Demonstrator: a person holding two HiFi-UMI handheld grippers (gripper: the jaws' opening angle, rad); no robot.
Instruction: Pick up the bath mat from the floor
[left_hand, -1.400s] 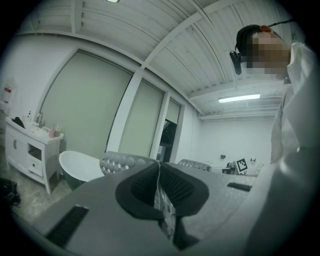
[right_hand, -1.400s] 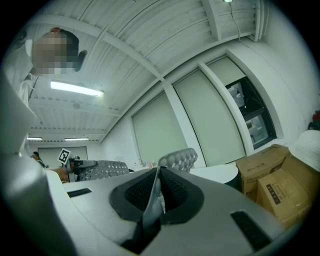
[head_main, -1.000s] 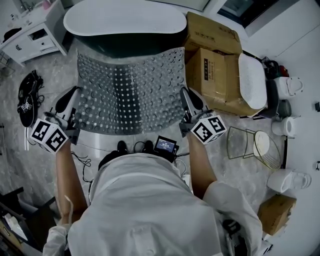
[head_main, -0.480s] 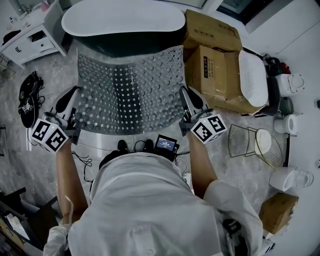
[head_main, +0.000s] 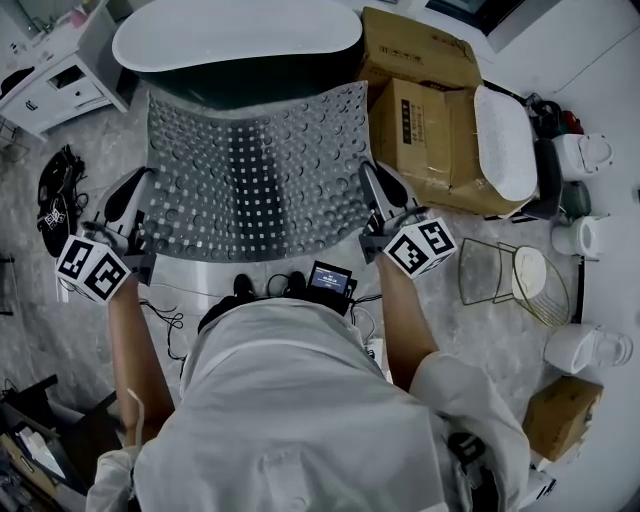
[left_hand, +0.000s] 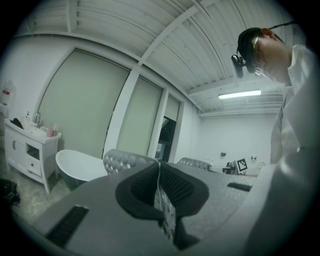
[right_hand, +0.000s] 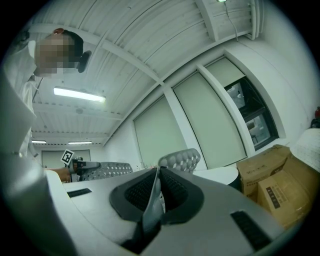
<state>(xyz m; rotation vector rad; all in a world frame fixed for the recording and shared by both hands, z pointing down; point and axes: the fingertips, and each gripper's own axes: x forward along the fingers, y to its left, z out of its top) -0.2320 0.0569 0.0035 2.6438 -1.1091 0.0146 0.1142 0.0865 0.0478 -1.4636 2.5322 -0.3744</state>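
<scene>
The grey bath mat, studded with round bumps and small squares, is held up off the floor and stretched flat in front of the person. My left gripper is shut on its left edge, and my right gripper is shut on its right edge. In the left gripper view the thin mat edge is pinched between the dark pads of the left gripper. The right gripper view shows the same: the mat edge is clamped in the right gripper. The mat's far end droops toward the bathtub.
A white oval bathtub stands just beyond the mat. Open cardboard boxes sit to its right, a white cabinet at the upper left. Dark shoes lie on the left floor. A wire basket and white fixtures crowd the right.
The head view has shifted slightly. Both grippers keep their hold, and the mat hangs between them as before.
</scene>
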